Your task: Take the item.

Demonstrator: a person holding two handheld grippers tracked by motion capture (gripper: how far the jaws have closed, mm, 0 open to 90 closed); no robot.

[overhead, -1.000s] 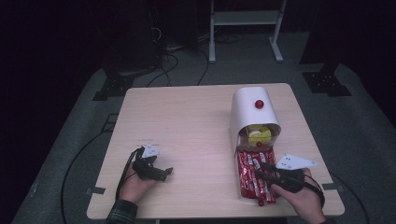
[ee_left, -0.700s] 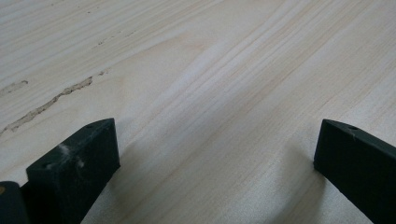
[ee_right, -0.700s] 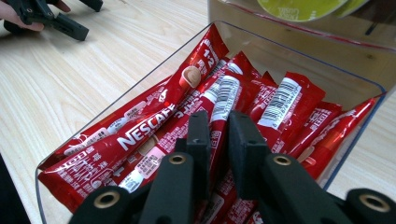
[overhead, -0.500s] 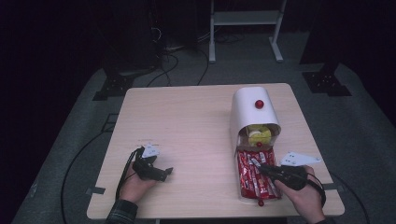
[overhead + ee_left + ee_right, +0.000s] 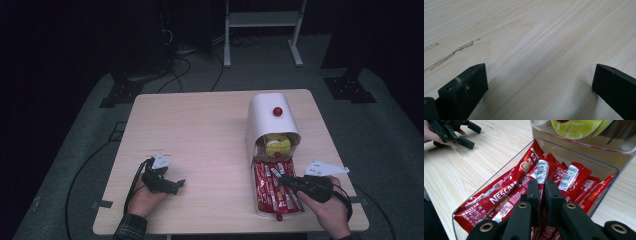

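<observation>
A clear drawer full of red Nescafe sachets is pulled out at the front of a white dispenser. My right gripper reaches into the drawer from the right. In the right gripper view its jaws are shut on one red sachet that stands up between the pads. My left gripper rests on the table at the front left, held by a hand. Its jaws stand wide open over bare wood.
The dispenser has a red knob on top and yellow pods in its open lower front. A second red knob marks the drawer's front, close to the table's front edge. Cables trail from both grippers.
My right gripper has shifted slightly over the drawer of sachets. The left hand and its gripper have stayed where they were.
</observation>
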